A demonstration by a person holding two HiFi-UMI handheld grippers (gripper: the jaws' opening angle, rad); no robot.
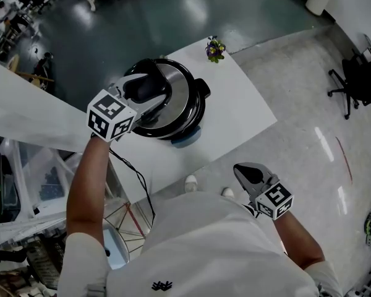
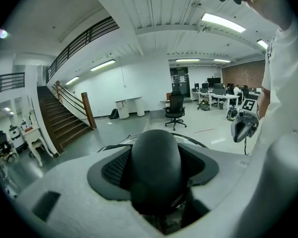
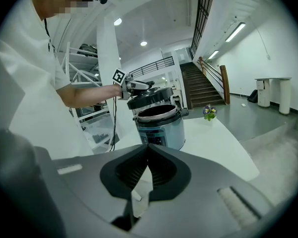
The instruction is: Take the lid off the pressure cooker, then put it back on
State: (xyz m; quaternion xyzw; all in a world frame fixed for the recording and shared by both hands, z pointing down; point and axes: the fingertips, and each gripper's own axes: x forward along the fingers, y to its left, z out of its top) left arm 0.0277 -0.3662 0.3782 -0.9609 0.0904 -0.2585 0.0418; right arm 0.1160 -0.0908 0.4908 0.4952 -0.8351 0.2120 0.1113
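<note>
The left gripper [image 1: 143, 90] has its jaws clamped on the black knob [image 2: 156, 165] of the pressure cooker lid [image 1: 176, 91]. The left gripper view shows the knob filling the space between the ribbed pads. The right gripper view shows the lid held clear of the pressure cooker body [image 3: 161, 129], with a thin gap above the dark open rim, so the lid sits directly over the pot and touches nothing. The pot stands toward the left side of the white tabletop [image 1: 235, 113], close to that edge, where a black cable [image 1: 138, 173] hangs down. To the pot's right the tabletop is a broad bare stretch running to its right-hand edge. A small pot of purple flowers [image 1: 215, 49] stands near the far corner, well apart from the cooker. The right gripper [image 1: 250, 173] hangs off the tabletop over the glossy floor [image 1: 309, 147], beside the person's body. Its jaws are closed tip to tip with nothing between them, and it points toward the cooker. A black office chair [image 1: 353, 79] stands far off on the right.
</note>
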